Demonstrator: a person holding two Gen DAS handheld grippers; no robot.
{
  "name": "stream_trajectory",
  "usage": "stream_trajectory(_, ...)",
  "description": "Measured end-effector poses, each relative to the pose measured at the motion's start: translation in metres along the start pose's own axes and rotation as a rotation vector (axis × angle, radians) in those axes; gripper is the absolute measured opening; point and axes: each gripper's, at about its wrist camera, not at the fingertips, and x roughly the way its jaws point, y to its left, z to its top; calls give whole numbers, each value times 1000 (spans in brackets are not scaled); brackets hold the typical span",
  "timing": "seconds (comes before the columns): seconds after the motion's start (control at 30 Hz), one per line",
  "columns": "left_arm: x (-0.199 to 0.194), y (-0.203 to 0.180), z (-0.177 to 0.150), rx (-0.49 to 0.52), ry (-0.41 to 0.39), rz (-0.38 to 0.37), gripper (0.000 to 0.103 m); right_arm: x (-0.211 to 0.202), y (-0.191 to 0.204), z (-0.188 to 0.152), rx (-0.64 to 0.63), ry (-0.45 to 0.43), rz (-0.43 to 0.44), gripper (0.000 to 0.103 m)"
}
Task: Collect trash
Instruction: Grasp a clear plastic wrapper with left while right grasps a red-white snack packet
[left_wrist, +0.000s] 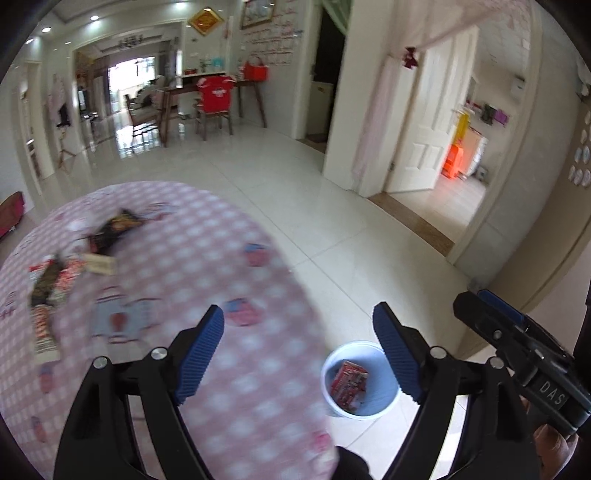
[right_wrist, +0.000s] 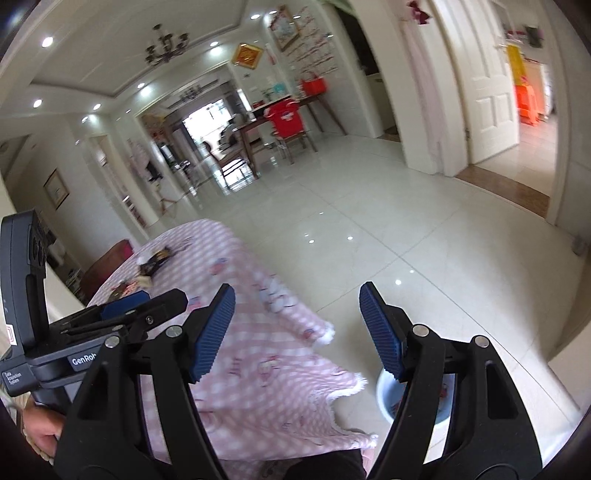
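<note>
My left gripper (left_wrist: 298, 317) is open and empty above the table's right edge. Below it on the floor stands a white and blue bin (left_wrist: 360, 380) with a red wrapper (left_wrist: 349, 379) inside. Several wrappers lie on the pink checked tablecloth (left_wrist: 207, 258): a black one (left_wrist: 114, 227), a tan one (left_wrist: 98, 263), and red and dark ones (left_wrist: 46, 280) at the far left. My right gripper (right_wrist: 297, 299) is open and empty above the floor beside the table; the bin (right_wrist: 386, 397) shows partly behind its right finger. The right gripper also shows in the left wrist view (left_wrist: 517, 339).
A glossy white tiled floor (left_wrist: 314, 192) spreads to the right of the table. A wooden dining table with a red-covered chair (left_wrist: 216, 99) stands far back. An open white door (left_wrist: 428, 122) leads to a room on the right. The left gripper's body (right_wrist: 92, 332) shows in the right wrist view.
</note>
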Motion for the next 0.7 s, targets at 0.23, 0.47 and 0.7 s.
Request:
stream_trajectory(0.23,-29,122,-8,-145,-28,229,81,46,91,-6,-146,88,103,70)
stream_trajectory(0.47,-18,190,-29,-201,39,361,70,96,155,-17,-259,188,168,70)
stream_trajectory(0.7,6,197,-32,-187,104,348,22,128,192,-24,-328,240,183,70)
